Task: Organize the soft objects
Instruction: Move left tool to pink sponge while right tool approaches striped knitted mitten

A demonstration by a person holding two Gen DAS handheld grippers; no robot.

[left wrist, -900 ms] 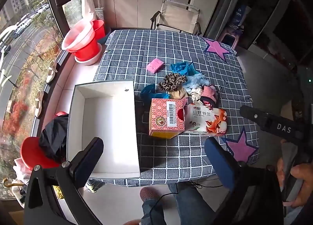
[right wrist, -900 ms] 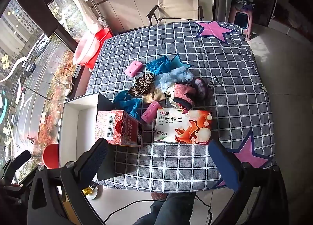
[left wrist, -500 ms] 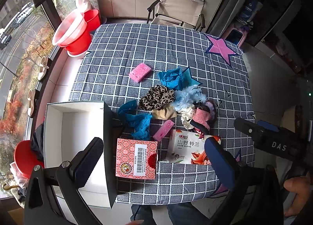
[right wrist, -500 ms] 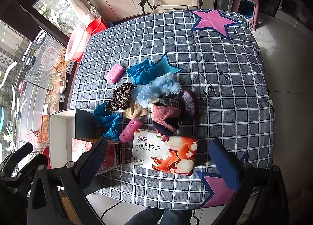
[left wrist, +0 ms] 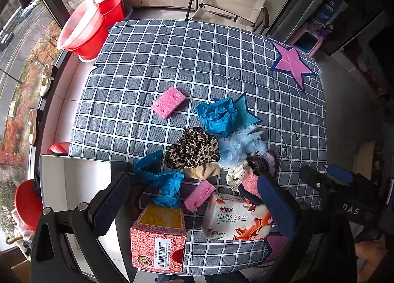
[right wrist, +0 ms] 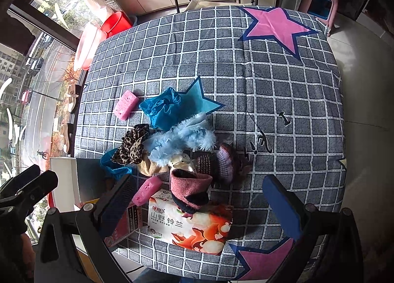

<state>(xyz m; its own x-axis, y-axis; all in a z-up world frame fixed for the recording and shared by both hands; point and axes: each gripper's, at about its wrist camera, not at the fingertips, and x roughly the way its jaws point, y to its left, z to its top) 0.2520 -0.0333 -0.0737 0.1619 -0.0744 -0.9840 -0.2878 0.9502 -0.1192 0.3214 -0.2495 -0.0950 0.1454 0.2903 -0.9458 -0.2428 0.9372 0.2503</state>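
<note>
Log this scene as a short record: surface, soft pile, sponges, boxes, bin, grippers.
surface: checked cloth with star patches
soft pile: blue bags, leopard fabric, fluffy blue piece, knit socks, bunched together
sponges: two pink, one apart at the far side, one by the boxes
boxes: red carton, tissue pack, near edge
bin: white box, at the cloth's left edge
grippers: left gripper and right gripper open, above the table, holding nothing

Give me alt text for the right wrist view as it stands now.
The open right tool hangs empty above a checked tablecloth, over a pile of soft items: a fluffy light blue piece, a leopard-print cloth, a pink sock and pink sponges. A tissue pack lies nearest, a white box at the table's left edge.
</note>
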